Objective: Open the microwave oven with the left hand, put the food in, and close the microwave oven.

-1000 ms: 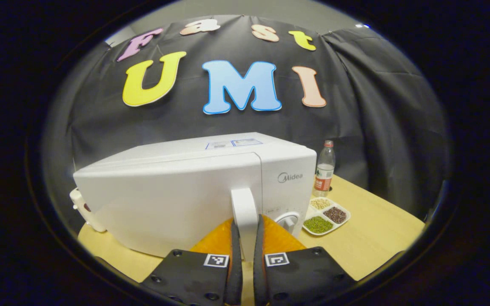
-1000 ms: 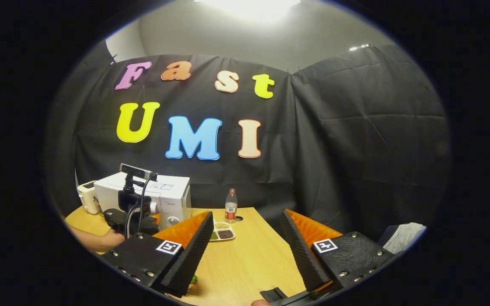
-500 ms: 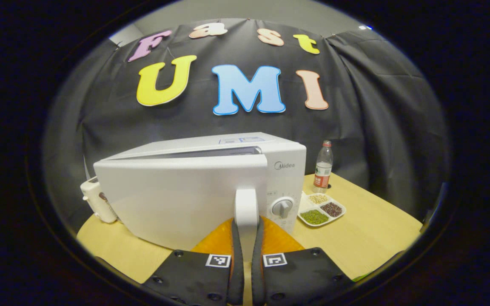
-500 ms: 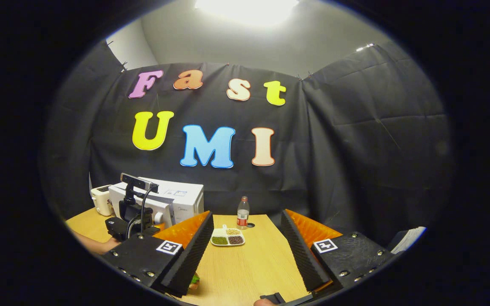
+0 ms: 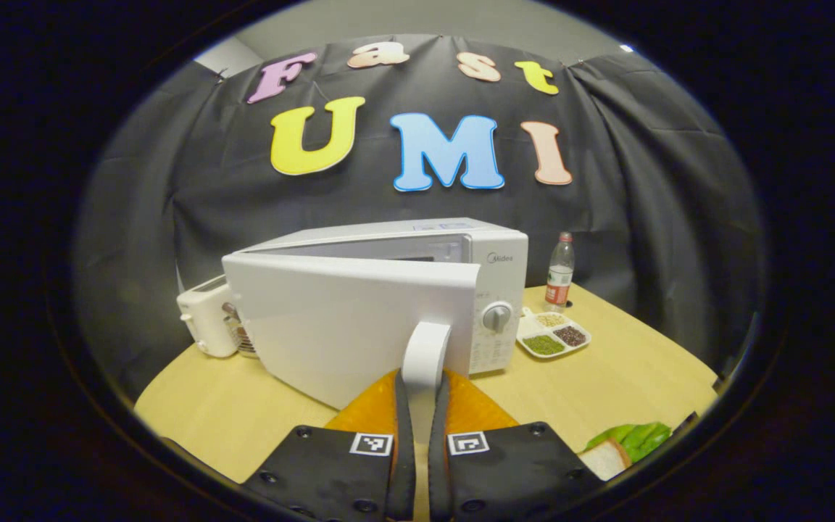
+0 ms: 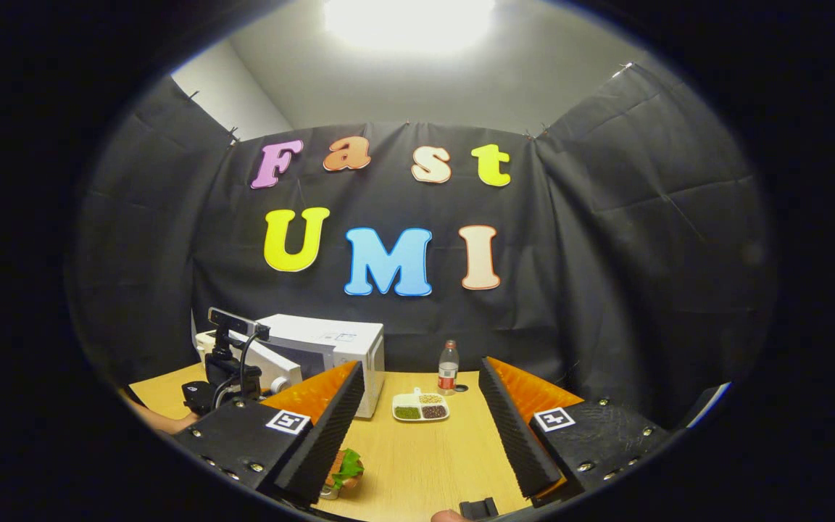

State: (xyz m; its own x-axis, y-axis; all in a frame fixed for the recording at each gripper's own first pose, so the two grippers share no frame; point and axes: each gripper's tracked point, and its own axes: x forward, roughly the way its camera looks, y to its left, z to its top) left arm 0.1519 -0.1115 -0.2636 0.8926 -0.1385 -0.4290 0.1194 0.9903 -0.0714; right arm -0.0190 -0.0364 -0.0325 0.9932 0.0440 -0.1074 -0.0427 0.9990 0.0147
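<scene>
The white microwave point(image 5: 359, 319) stands on the wooden table with its door point(image 5: 330, 326) swung partly open, hinged at the left. My left gripper point(image 5: 420, 406) is shut on the door's white vertical handle point(image 5: 425, 351). The food, a sandwich with green lettuce point(image 5: 624, 444), lies on the table to the right of that gripper. In the right gripper view the sandwich point(image 6: 345, 470) sits just below my left finger, and my right gripper point(image 6: 421, 428) hangs open above the table with nothing in it. Farther off, the microwave point(image 6: 334, 344) and the left gripper point(image 6: 225, 373) show with a hand behind it.
A white divided tray of beans point(image 5: 554, 338) and a plastic bottle point(image 5: 559, 272) stand to the right of the microwave. A small white toaster point(image 5: 207, 330) sits behind the door at the left. The tray point(image 6: 421, 408) and bottle point(image 6: 448, 367) lie ahead of the right gripper.
The microwave door has swung farther open as my left gripper pulled the handle back. The right gripper's view shifted, and the sandwich now shows more under it.
</scene>
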